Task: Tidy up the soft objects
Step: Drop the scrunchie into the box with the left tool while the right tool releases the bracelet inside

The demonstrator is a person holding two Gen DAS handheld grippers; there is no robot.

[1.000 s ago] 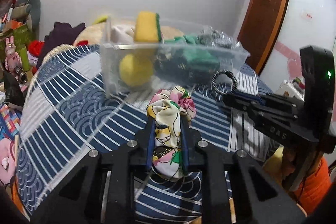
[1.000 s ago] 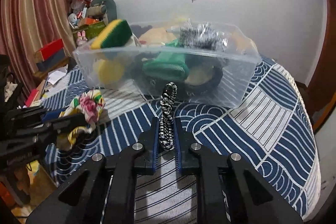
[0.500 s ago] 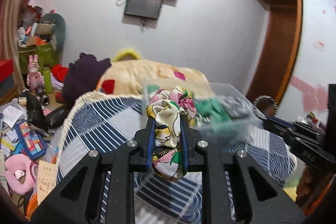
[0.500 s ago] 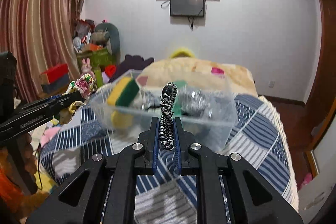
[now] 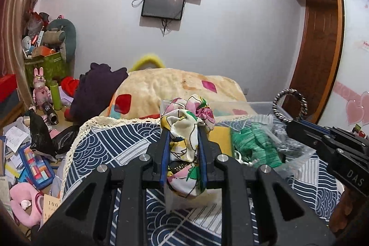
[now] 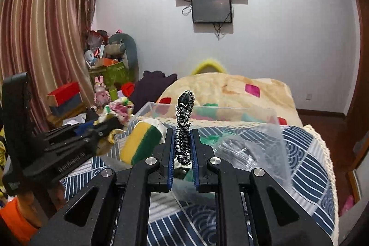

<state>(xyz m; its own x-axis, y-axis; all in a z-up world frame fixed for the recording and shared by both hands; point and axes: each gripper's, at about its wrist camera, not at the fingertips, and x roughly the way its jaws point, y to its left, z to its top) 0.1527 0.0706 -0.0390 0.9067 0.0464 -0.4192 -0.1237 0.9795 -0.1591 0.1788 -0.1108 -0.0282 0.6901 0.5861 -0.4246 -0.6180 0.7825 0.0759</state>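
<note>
We hold a scrunchie (image 5: 184,142) in the left hand-held gripper (image 5: 183,160) and a braided band (image 6: 183,130) in the right hand-held gripper (image 6: 182,158), above the bin (image 6: 230,111) (sponge (image 6: 140,142) already inside); dropping both remains.

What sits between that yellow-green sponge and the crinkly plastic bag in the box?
In the right wrist view, the right tool, gripping the braided ring, stands between sponge and bag.

Floral scrunchie (image 5: 184,144) and braided black-white band (image 6: 183,130), both held above clear bin (image 6: 230,111)

Glossy printed-cloth scrunchie (image 5: 184,130), clear plastic bin (image 6: 230,111)
</note>
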